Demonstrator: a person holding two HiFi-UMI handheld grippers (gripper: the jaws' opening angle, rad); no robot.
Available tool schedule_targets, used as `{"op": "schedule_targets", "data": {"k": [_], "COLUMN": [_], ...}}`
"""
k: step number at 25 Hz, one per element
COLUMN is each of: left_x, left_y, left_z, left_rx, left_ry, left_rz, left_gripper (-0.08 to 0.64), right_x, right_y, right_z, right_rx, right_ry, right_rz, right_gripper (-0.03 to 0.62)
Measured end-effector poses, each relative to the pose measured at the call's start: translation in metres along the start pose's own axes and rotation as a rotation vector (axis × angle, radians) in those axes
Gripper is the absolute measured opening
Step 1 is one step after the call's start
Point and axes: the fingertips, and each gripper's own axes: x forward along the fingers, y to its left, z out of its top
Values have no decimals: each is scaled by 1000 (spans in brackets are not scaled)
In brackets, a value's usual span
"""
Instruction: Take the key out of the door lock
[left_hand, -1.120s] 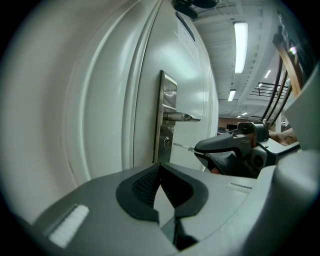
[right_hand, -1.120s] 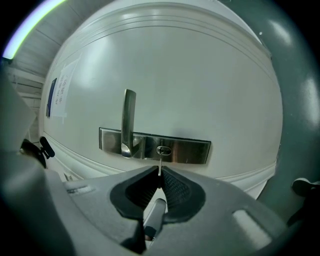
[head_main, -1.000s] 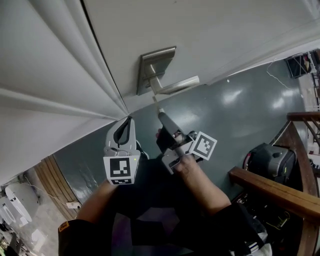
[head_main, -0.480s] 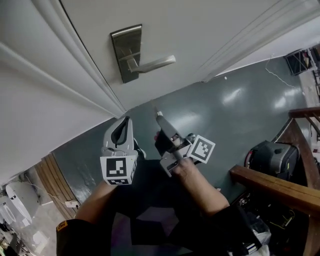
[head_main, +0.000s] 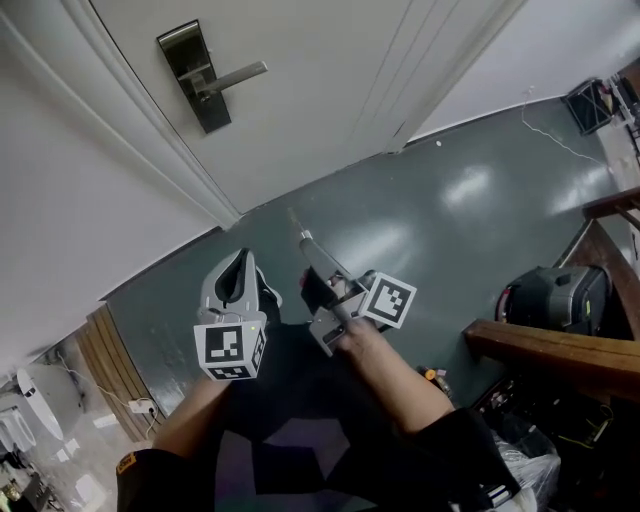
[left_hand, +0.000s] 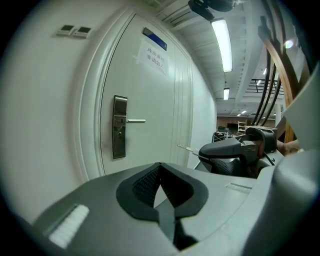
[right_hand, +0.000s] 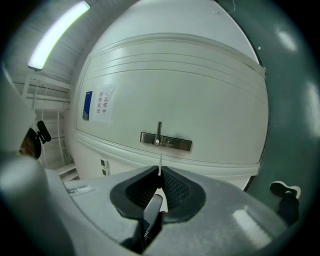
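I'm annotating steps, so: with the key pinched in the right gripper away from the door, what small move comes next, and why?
Probably lower the right gripper and end: the key juts from its shut jaws, clear of the lock plate on the door, so removal looks done.

Left hand-held gripper (left_hand: 160, 169) jaws together, empty; right hand-held gripper (left_hand: 202, 151) pinching key (left_hand: 187, 148), apart from door lock (left_hand: 119, 127).

Head view: mounted above, facing steeply down past the left gripper (head_main: 240, 262) and right gripper (head_main: 304, 240) to the floor (head_main: 450, 200). Left gripper view: faces the door (left_hand: 150, 100) upright, from well back. Right gripper view: faces the same door, rolled sideways. All three views share the lock plate (head_main: 195, 75).
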Motion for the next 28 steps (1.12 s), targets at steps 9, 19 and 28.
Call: {"op": "schedule_targets", "data": {"k": [9, 19, 28], "left_x": [-84, -159, -248], "left_y": [-51, -38, -9], "left_z": [-17, -47, -67], "left_rx": [-6, -14, -56], "left_ry": [-6, 4, -33], "left_rz": [70, 147, 156], "left_gripper": [18, 18, 18], "right_x": [-86, -104, -123], "right_y": [20, 32, 56], "right_z": [-45, -106, -189], "right_rx": [-39, -81, -106], "right_ry": [47, 115, 110], "right_rz": [-26, -35, -65], "right_gripper": [15, 15, 15]}}
